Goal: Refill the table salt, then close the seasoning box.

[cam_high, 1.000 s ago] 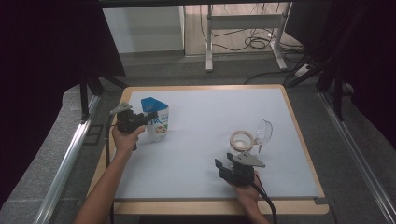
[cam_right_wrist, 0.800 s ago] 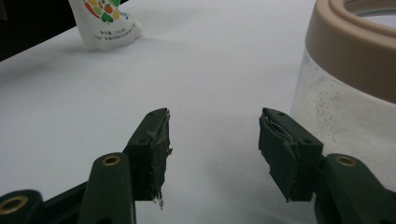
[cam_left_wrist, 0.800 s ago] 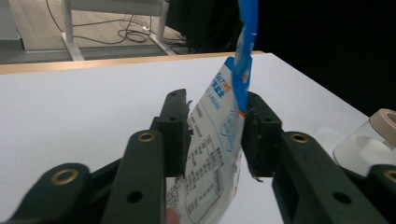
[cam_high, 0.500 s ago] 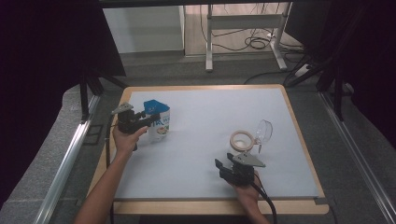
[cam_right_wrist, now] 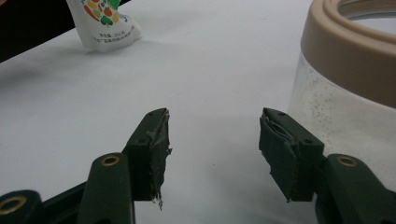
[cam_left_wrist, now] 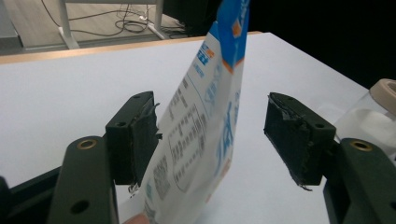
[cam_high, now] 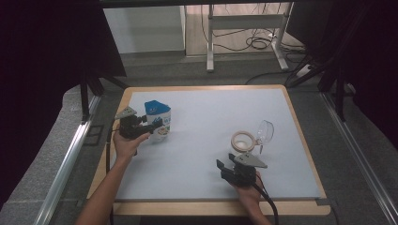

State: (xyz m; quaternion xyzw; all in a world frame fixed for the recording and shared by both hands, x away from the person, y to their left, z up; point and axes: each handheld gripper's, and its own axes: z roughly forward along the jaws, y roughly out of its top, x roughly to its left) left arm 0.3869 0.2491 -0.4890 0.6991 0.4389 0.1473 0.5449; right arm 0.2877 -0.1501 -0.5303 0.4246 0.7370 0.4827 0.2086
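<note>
A blue and white stand-up pouch [cam_high: 158, 115] stands on the white table top at the left. My left gripper [cam_high: 151, 125] reaches it from the left. In the left gripper view the pouch [cam_left_wrist: 205, 107] sits between the jaws, which have just been opening. The left pad [cam_left_wrist: 135, 140] brushes its edge and the right pad [cam_left_wrist: 294, 140] stands clear of it. My right gripper [cam_high: 224, 169] rests low at the right, open, with nothing between its pads [cam_right_wrist: 212, 149]. A clear jar with a beige rim [cam_high: 243, 139] stands just beyond it, close on the right in the right gripper view [cam_right_wrist: 345, 70].
A clear domed piece [cam_high: 265, 131] lies right of the jar. The white mat [cam_high: 211, 112] sits on a wooden-edged table [cam_high: 300, 136]. Metal rails run along both sides, and a desk frame with cables stands on the floor behind.
The left gripper has edged slightly right toward the pouch, which stays upright in the same spot. The right hand and the jar have not moved.
</note>
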